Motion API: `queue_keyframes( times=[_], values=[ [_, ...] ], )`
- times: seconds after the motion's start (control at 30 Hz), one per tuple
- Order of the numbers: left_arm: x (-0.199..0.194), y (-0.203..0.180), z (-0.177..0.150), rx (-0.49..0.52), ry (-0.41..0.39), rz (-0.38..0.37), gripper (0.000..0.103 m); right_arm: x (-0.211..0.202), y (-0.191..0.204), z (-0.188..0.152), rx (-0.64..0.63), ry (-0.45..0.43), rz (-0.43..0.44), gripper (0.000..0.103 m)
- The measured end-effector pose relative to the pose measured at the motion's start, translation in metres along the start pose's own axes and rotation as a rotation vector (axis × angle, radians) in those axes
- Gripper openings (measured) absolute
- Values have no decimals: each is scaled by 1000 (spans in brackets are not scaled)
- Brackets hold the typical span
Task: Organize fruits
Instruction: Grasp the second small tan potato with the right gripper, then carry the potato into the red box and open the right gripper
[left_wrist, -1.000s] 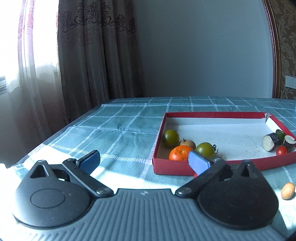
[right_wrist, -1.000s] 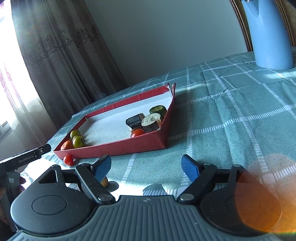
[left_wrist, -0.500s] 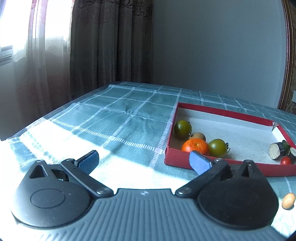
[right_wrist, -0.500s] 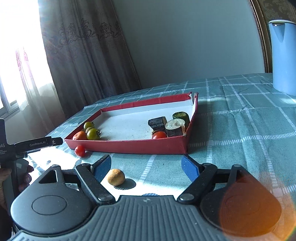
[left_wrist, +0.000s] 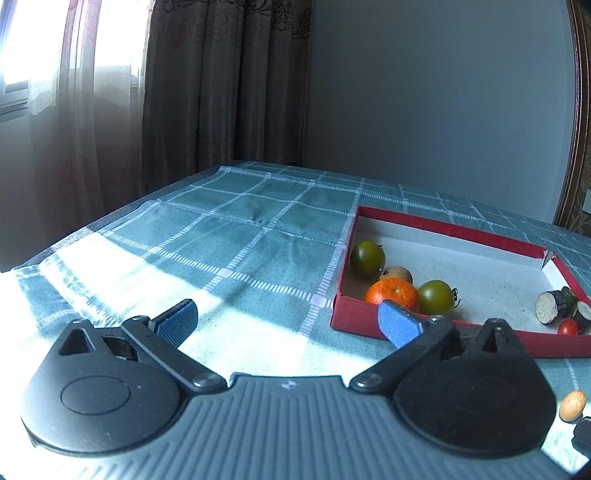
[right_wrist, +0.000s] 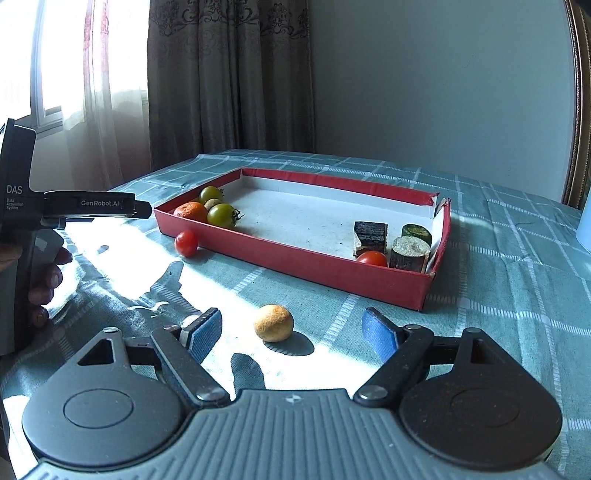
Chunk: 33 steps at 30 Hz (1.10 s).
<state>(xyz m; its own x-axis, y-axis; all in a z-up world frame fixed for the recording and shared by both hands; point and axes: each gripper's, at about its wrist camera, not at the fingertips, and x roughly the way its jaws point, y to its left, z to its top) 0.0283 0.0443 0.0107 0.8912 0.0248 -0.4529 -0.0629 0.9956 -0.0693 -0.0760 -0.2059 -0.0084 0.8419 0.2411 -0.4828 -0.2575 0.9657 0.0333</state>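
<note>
— Fruit sitting where?
— Red tomato (right_wrist: 186, 242) is lying against the red tray (right_wrist: 295, 267); tan fruit (right_wrist: 273, 322) is resting between the right gripper (right_wrist: 291, 330) jaws, gaping, untouched.
— Left gripper (left_wrist: 286, 319)?
— Gaping too, holding nothing.

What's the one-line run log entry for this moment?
left tongs: open, empty | right tongs: open, empty, facing tan fruit on cloth | red tomato outside tray | other fruits in tray
</note>
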Motion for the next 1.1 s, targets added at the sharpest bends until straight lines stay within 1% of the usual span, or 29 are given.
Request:
queue_keyframes(
  times=[0.03,0.07,0.13,0.17,0.2,0.23,0.27,0.43,0.53,0.63,0.7,0.87,1.1],
  values=[
    [0,0,0,0,0,0,103,1,1,1,-3,-1,0,83],
    [0,0,0,0,0,1,103,3,3,2,-9,1,3,81],
    [0,0,0,0,0,0,103,9,7,4,-26,20,16,62],
    [0,0,0,0,0,1,103,14,9,5,-36,43,15,58],
    [0,0,0,-1,0,1,103,19,10,5,-41,63,8,47],
    [0,0,0,0,0,0,103,21,11,5,-42,70,1,30],
    [0,0,0,0,0,-1,103,21,11,6,-43,65,-3,25],
    [1,0,-1,3,1,-4,103,10,12,11,-46,3,-12,25],
    [1,0,-1,3,2,-3,103,4,4,26,-21,-72,-54,25],
    [1,0,-1,3,2,-4,103,6,-7,42,-14,-112,-107,25],
    [1,0,-1,2,2,-4,103,12,-12,50,-24,-123,-146,25],
    [2,0,-1,2,5,-6,103,33,-26,58,-16,-104,-189,25],
    [1,0,-2,2,6,-11,103,54,-37,52,-12,-61,-228,25]
  ],
)
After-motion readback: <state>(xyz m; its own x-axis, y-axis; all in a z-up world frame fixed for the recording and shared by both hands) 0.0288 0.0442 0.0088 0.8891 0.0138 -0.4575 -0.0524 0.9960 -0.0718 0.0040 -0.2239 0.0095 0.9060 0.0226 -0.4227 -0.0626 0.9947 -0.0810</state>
